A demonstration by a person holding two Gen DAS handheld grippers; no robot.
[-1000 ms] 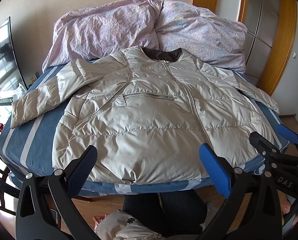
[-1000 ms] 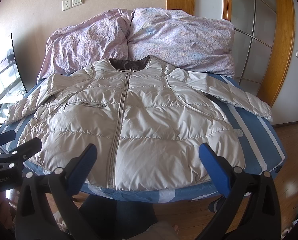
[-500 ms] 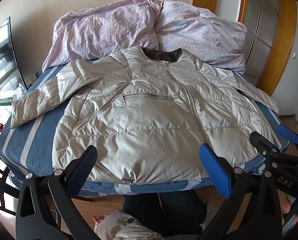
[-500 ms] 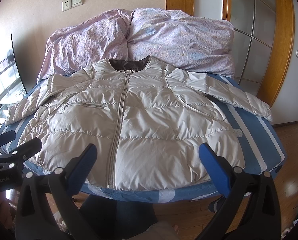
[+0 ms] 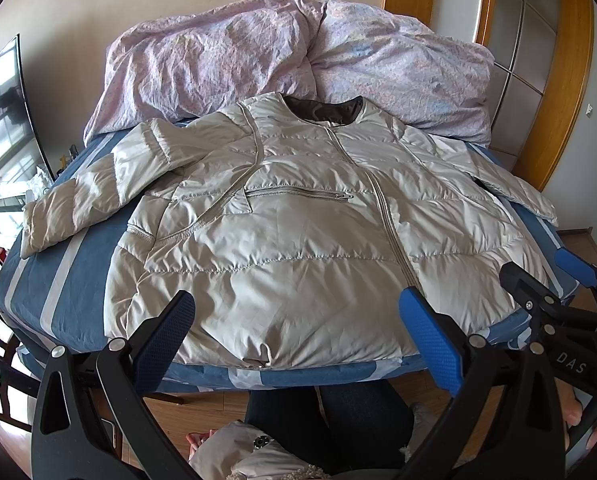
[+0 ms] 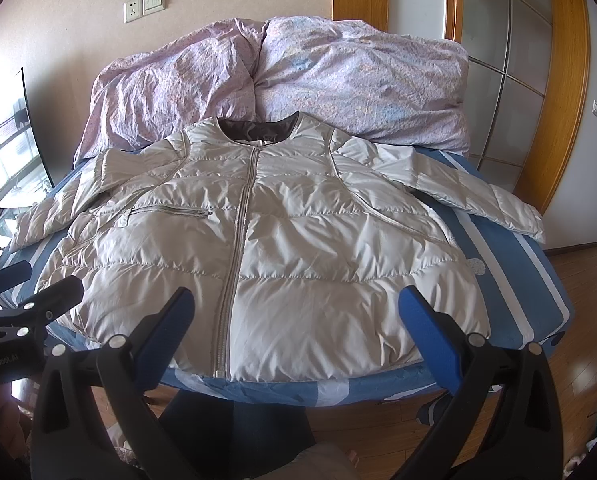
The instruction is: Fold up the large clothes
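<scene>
Here, jacket [image 5: 298, 240] flat on striped bed [image 5: 70, 280], quilt [image 5: 290, 52] behind, both claws [image 5: 296, 332] [image 6: 296, 332] apart.

A blue-striped bed [image 5: 74, 280] carries a spread silver jacket [image 5: 298, 240] and rumpled lilac duvet [image 5: 258, 52].

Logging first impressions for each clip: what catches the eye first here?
A silver puffer jacket lies spread flat, zipped, sleeves out, on the blue striped bed. Behind it a crumpled lilac duvet is heaped against the wall. Both grippers, left and right, hover open at the hem.
</scene>
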